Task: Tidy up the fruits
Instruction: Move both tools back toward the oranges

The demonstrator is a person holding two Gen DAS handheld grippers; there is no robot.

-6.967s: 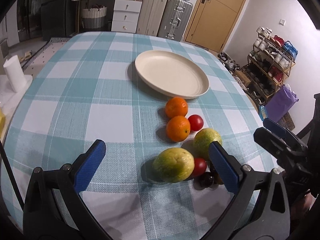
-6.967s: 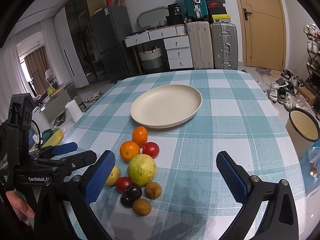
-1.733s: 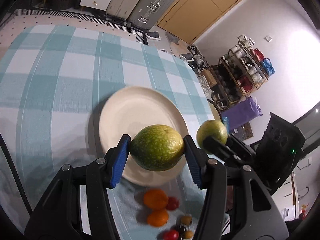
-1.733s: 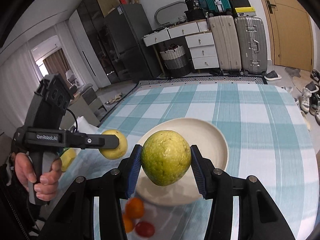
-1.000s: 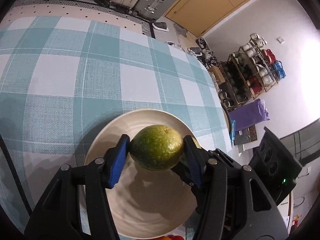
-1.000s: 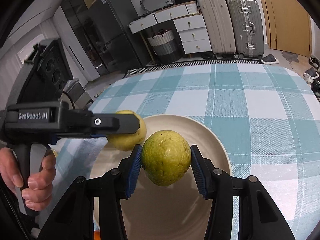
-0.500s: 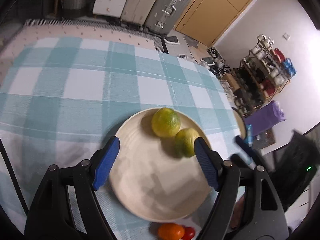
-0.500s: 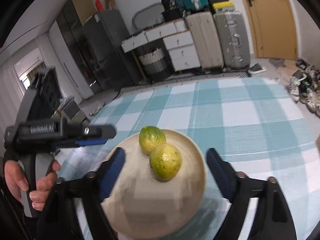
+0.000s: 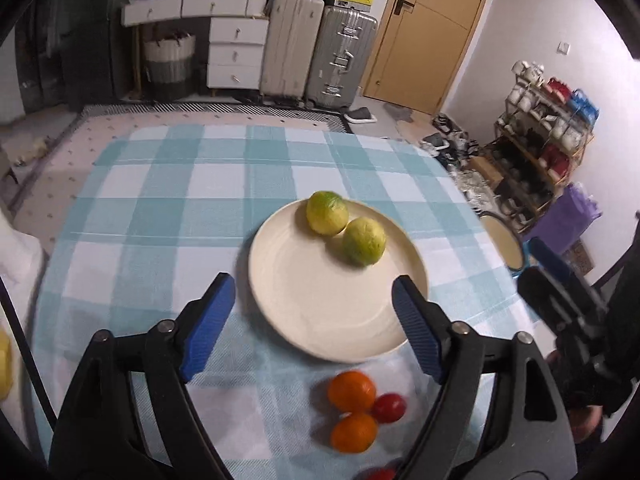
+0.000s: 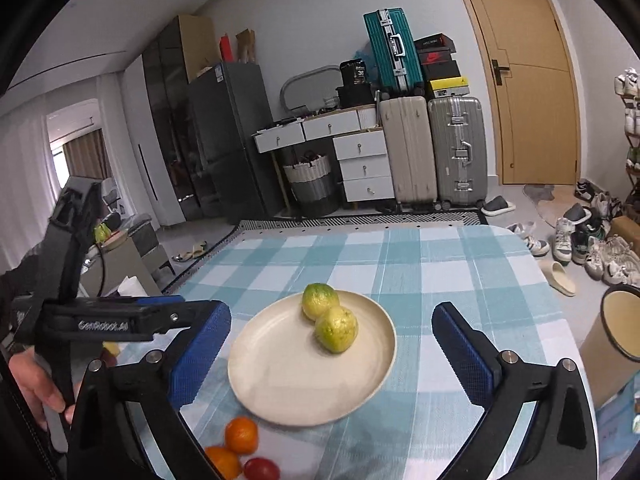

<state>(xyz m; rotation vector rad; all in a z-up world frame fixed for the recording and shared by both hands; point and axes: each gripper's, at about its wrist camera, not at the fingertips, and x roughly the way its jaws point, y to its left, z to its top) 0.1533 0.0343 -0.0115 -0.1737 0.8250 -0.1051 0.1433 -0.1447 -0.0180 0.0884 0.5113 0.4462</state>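
Left wrist view: my left gripper (image 9: 314, 312) spread wide, empty, above plate (image 9: 304, 320). Two green fruits (image 9: 327, 213) touching at plate's 1 o'clock; round, could roll if rim bumped. Oranges (image 9: 352, 391) and tomato (image 9: 389, 407) on cloth at 6 o'clock; lowest tomato cut off.

Right wrist view: my right gripper (image 10: 332, 352) spread apart, empty. Left gripper body hides fruit at 8 o'clock; blind reach risks collision.

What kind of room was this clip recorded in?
Most likely a lived-in home: a table with a checked tablecloth, suitcases stacked beside white drawers, and a fridge.
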